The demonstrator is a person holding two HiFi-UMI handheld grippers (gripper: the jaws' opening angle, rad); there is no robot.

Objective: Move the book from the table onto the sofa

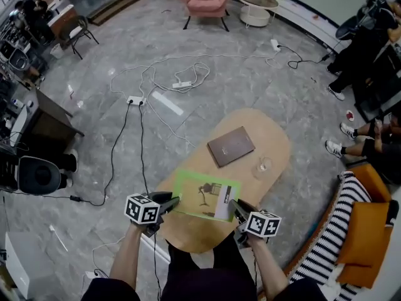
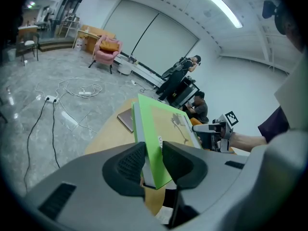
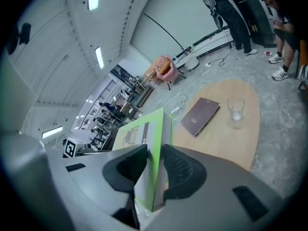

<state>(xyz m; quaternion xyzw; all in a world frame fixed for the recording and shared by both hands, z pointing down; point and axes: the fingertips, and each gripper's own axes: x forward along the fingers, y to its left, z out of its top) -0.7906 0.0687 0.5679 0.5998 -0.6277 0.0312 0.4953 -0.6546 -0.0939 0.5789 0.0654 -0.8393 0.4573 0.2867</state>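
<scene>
since the green book (image 1: 207, 196) is wide and thin, it is gripped at two points: the left gripper (image 1: 174, 202) is set on its left edge and the right gripper (image 1: 234, 205) on its right edge, so the cover is kept flat and no twist is put on the spine. in both gripper views each pair of jaws is seen partly closed, with the ribbed pads pressed on the front and back covers and the book edge-on between them; nothing else is held. the book is held over the near end of the oval wooden table (image 1: 276, 130) and appears clear of the top. it is not on the sofa (image 1: 358, 229), which is seen at the person's right with a striped throw (image 1: 332, 237) over it, well apart from the book. a brown book (image 1: 231, 146) is left flat at mid-table, untouched; the green one is judged to be the task's book because it is the one gripped. only one container is seen: a clear glass (image 1: 263, 166), upright, just beside the brown book on the sofa side. it looks empty and no liquid is made out, though it is too small for that to be confirmed. the carry stage is judged to be in hand, and a swing to the right is called for next. both grips should be kept in step, or the book could be sheared out of one pair of pads. a low pass could clip the glass.
</scene>
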